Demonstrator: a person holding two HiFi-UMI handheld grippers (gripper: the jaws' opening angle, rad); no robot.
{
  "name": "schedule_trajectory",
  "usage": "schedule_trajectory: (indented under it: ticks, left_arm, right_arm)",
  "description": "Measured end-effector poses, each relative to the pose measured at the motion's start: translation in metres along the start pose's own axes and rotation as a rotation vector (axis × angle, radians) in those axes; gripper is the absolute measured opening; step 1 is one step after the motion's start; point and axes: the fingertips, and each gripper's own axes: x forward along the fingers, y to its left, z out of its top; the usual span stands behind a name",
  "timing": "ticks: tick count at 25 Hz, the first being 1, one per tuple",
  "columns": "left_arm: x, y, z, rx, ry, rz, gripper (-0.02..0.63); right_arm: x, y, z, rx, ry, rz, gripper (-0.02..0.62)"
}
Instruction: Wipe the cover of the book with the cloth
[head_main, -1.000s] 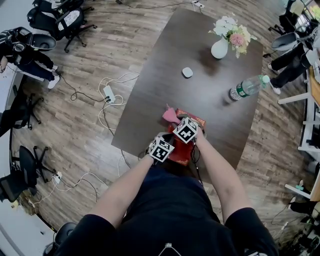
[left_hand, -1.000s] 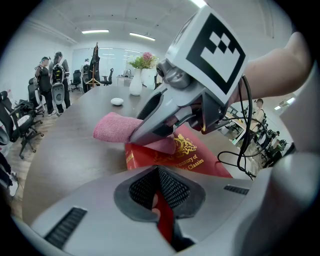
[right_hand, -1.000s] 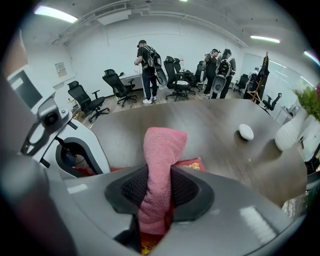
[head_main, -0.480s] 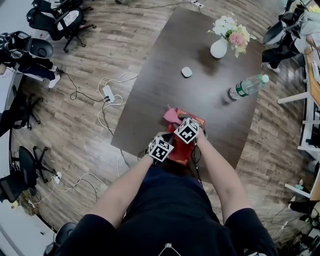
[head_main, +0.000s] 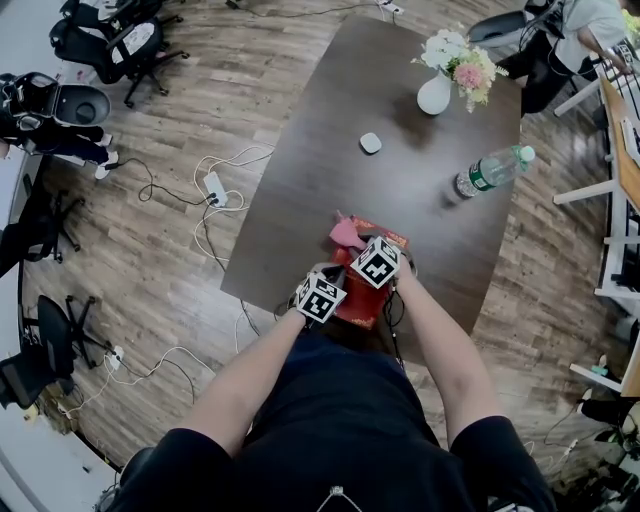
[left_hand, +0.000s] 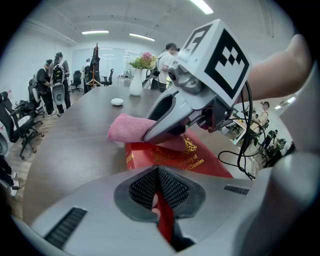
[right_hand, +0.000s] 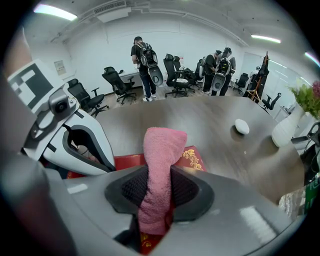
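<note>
Red book (left_hand: 172, 159): lying flat at the near edge of the dark table (head_main: 400, 120), right in front of you, gold print facing up.
Left tongs (left_hand: 159, 195): pressing together on the book's near edge and pinning it down.
Right tongs (right_hand: 160, 192): pinching the pink cloth (right_hand: 162, 150). Its free end is sticking out past the pads and resting at the cover's far left corner.
Step in hand: you are wiping. As I judge it, most of the cover is not yet reached.
Doing it well: be dragging the cloth flat in overlapping passes toward the clamped edge. Be pressing lightly so the book is not sliding out of the left pads, and be holding the hard tips clear of the cover.
Head view alone: showing where the book is sitting on the table, with the vase (head_main: 436, 97) and bottle (head_main: 487, 173) well apart beyond it.
Gripper views alone: showing both grips, which the marker cubes are hiding from above.
</note>
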Motion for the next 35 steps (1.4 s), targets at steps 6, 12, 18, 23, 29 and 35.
schedule_trajectory:
  ticks: [6,12,18,23,29,35]
  left_arm:
    - [0.003,0.000,0.003,0.003,-0.010,-0.001,-0.005]
    - [0.003,0.000,0.001,-0.002,0.001,-0.003,-0.005]
    - [-0.001,0.000,0.002,-0.002,-0.002,-0.002,-0.005]
    - [0.002,0.000,0.002,-0.002,0.001,-0.002,-0.005]
    - [0.001,-0.001,0.000,-0.001,0.002,-0.004,-0.005]
    - [0.000,-0.001,0.001,0.003,-0.002,-0.003,-0.005]
  right_arm:
    - [-0.003,-0.003,-0.005,0.005,0.005,-0.003,0.121]
    - [-0.005,-0.005,-0.010,0.007,0.006,-0.004,0.121]
    - [-0.010,-0.004,-0.010,0.010,0.001,-0.009,0.121]
    - [-0.011,-0.006,-0.019,0.012,0.015,-0.008,0.121]
    - [-0.014,-0.006,-0.022,0.014,0.017,-0.009,0.121]
    - [-0.019,-0.007,-0.029,0.029,0.023,-0.014,0.121]
